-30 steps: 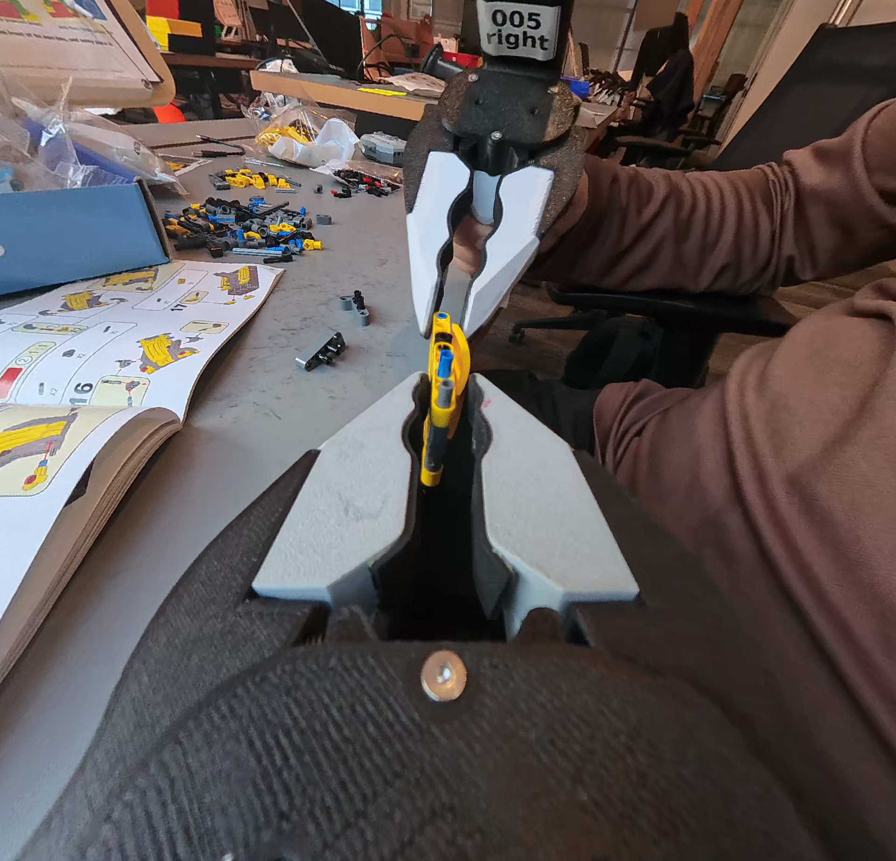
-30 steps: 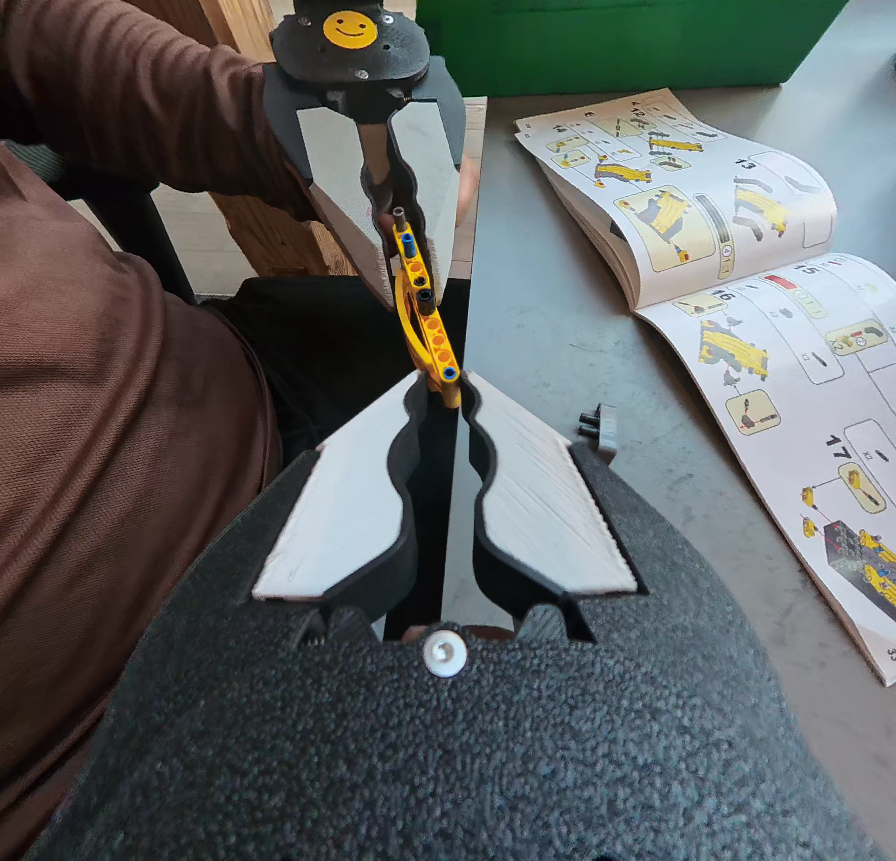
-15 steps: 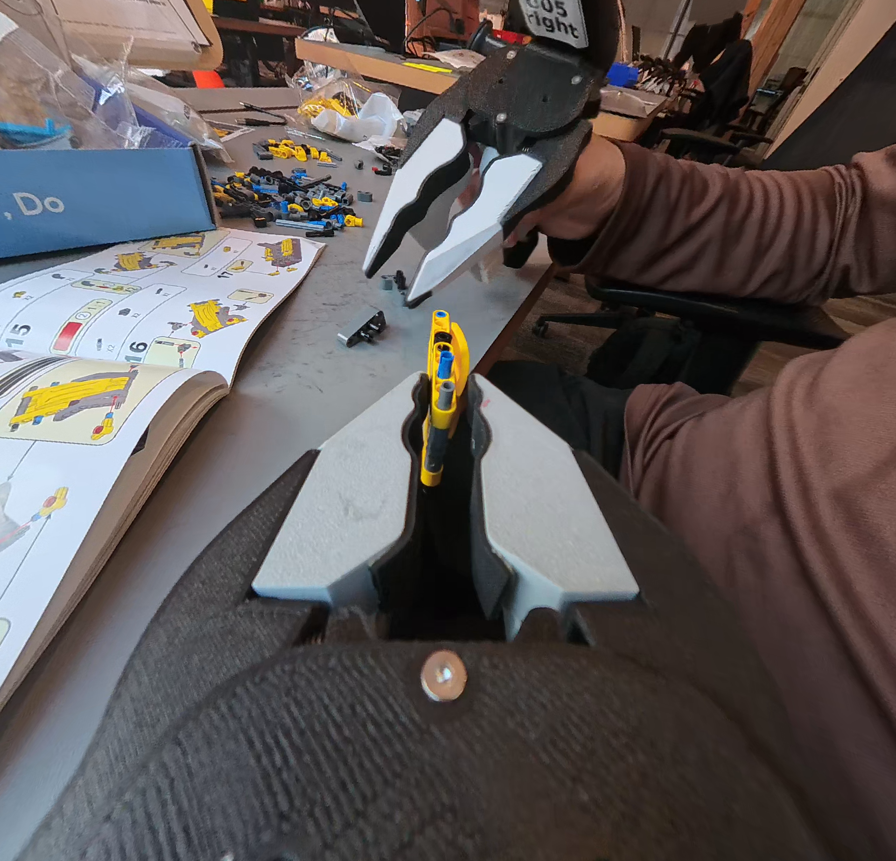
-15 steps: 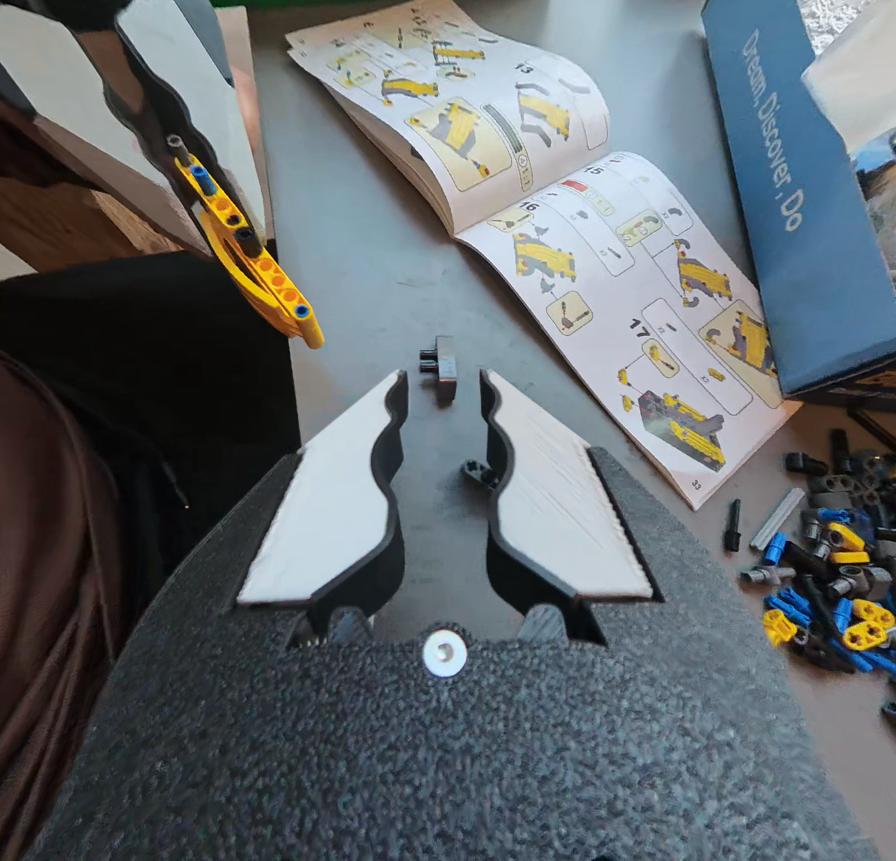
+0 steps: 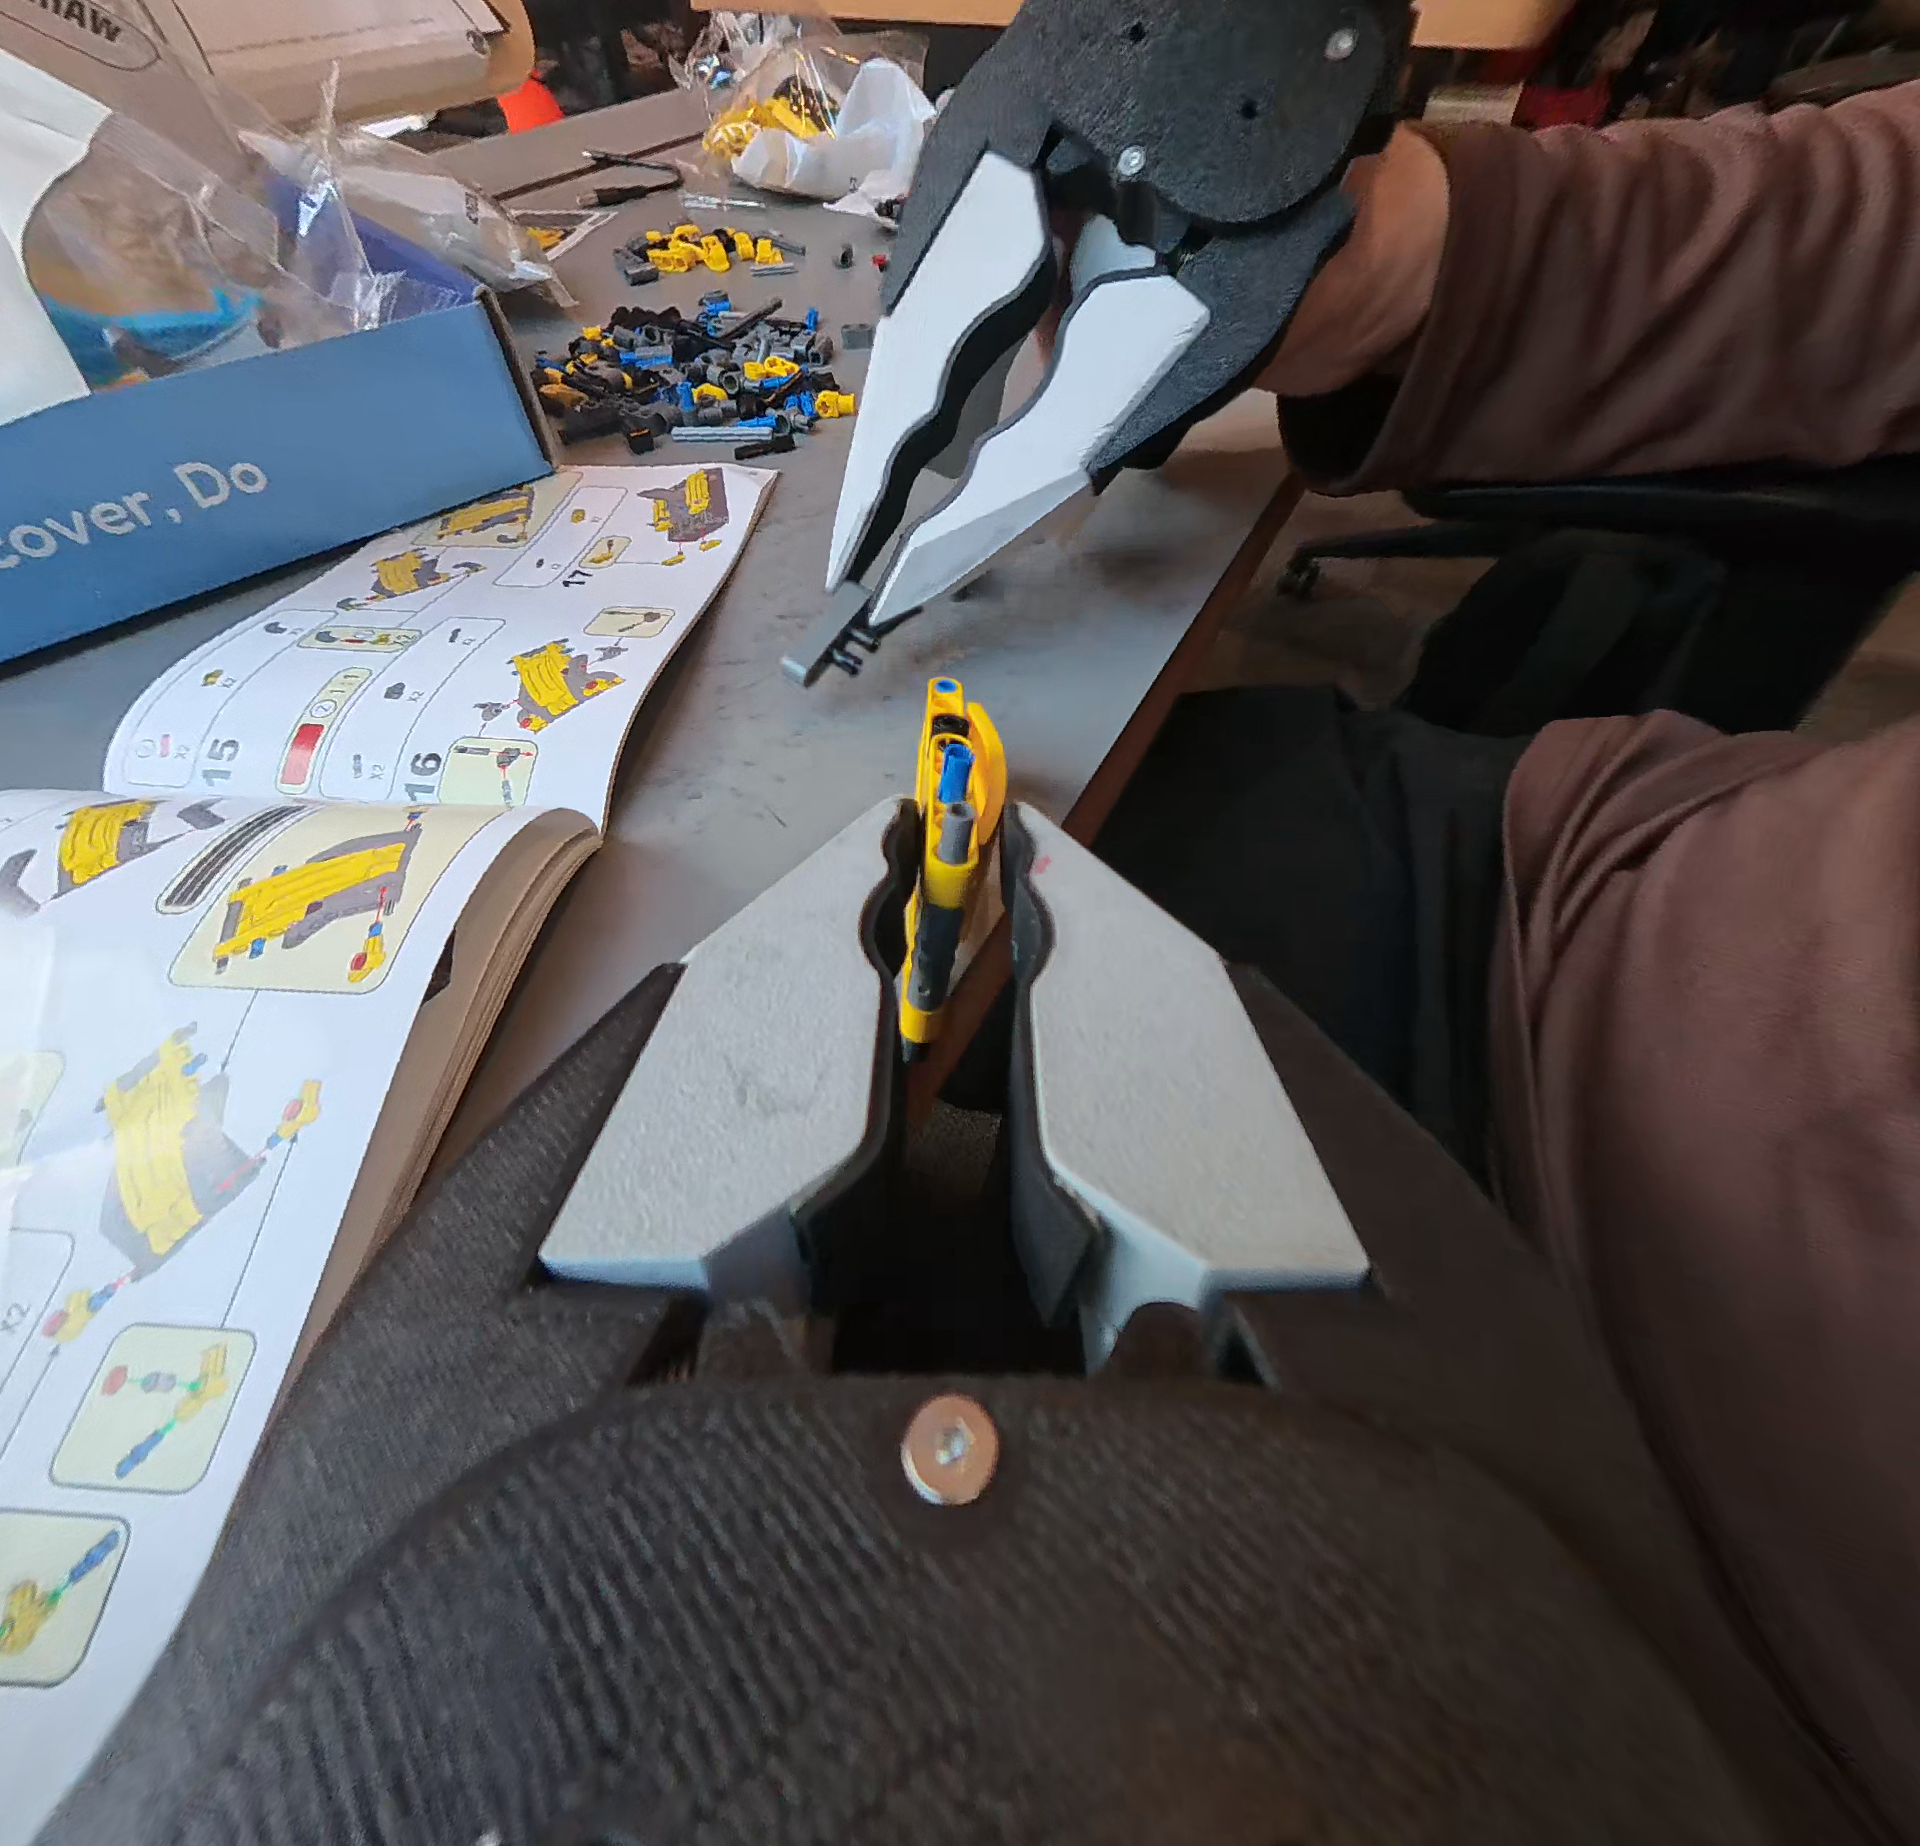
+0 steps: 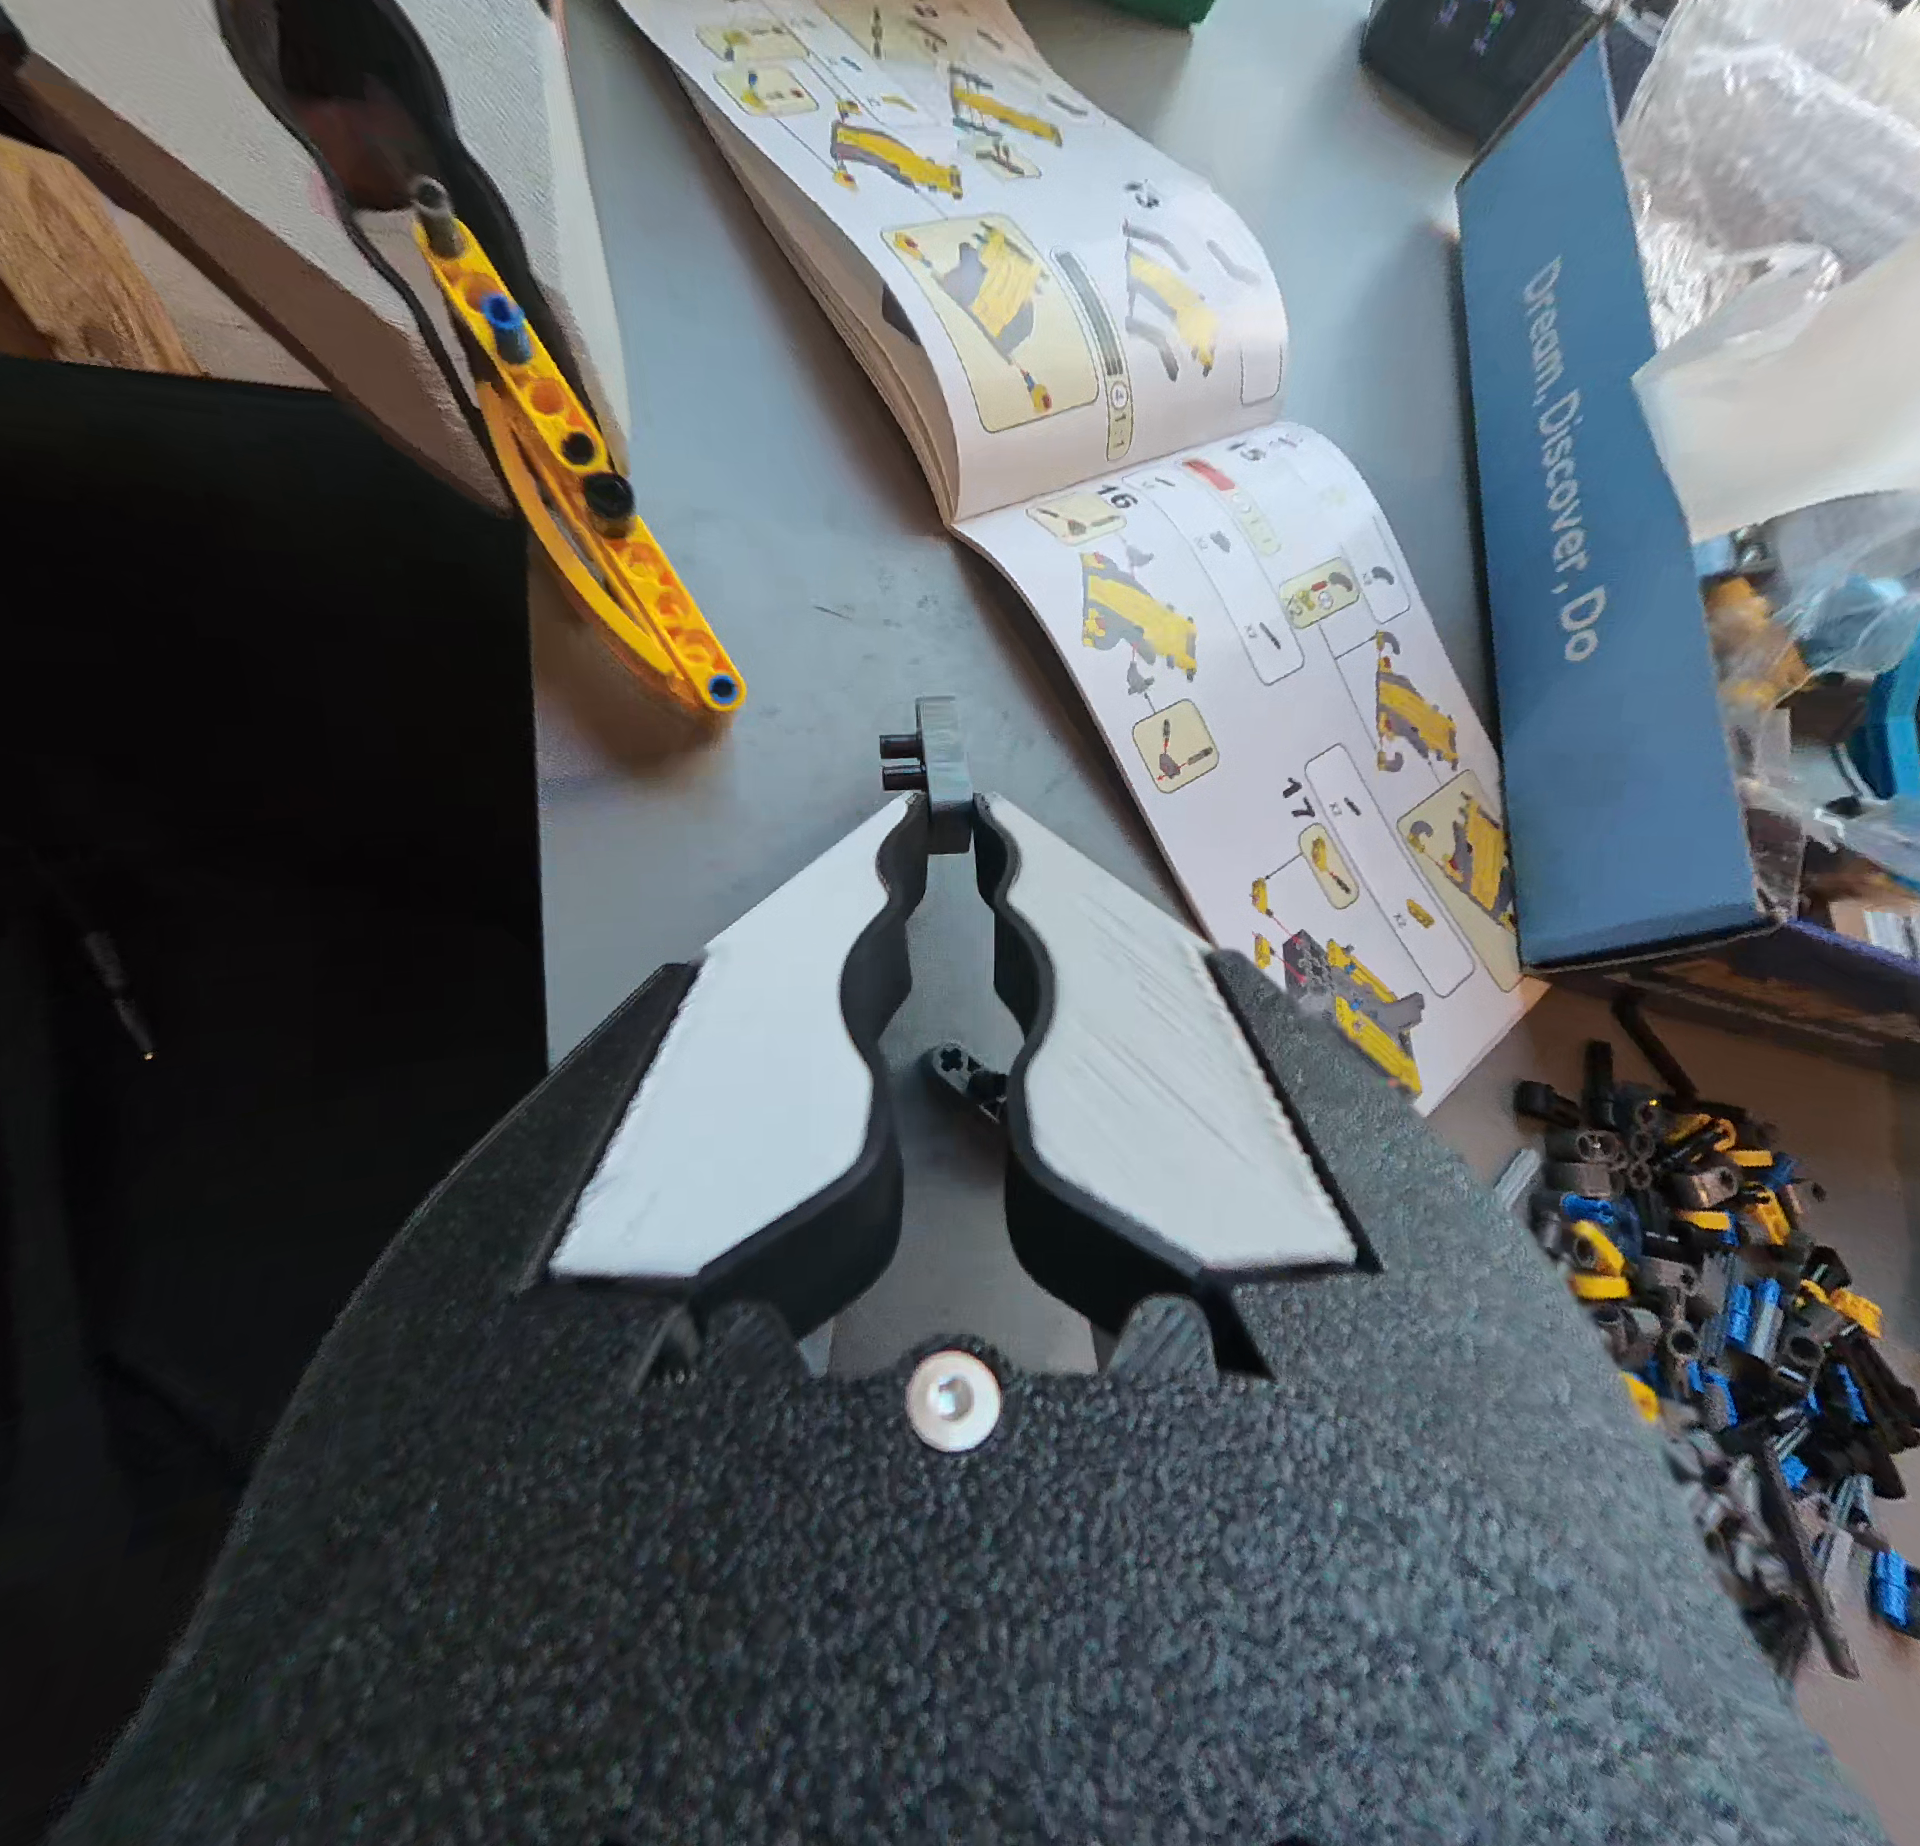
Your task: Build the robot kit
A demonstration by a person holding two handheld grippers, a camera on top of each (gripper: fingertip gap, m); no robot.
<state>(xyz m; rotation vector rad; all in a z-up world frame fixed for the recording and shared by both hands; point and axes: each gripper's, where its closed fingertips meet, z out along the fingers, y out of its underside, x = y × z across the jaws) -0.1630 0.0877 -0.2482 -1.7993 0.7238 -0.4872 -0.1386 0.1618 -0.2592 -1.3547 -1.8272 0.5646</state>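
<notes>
In the left wrist view a blue box (image 5: 260, 466) sits at upper left on the bench (image 5: 727, 757), an open booklet (image 5: 312, 809) below it; a pile of small parts (image 5: 686, 373) lies above centre; at centre the left gripper (image 5: 951, 840) has its jaws closed on a yellow beam (image 5: 951, 820); upper right, the right gripper (image 5: 862, 591) pinches a grey piece (image 5: 826, 648), jaws closed on it, at the bench; far right, a brown sleeve (image 5: 1662, 290).
</notes>
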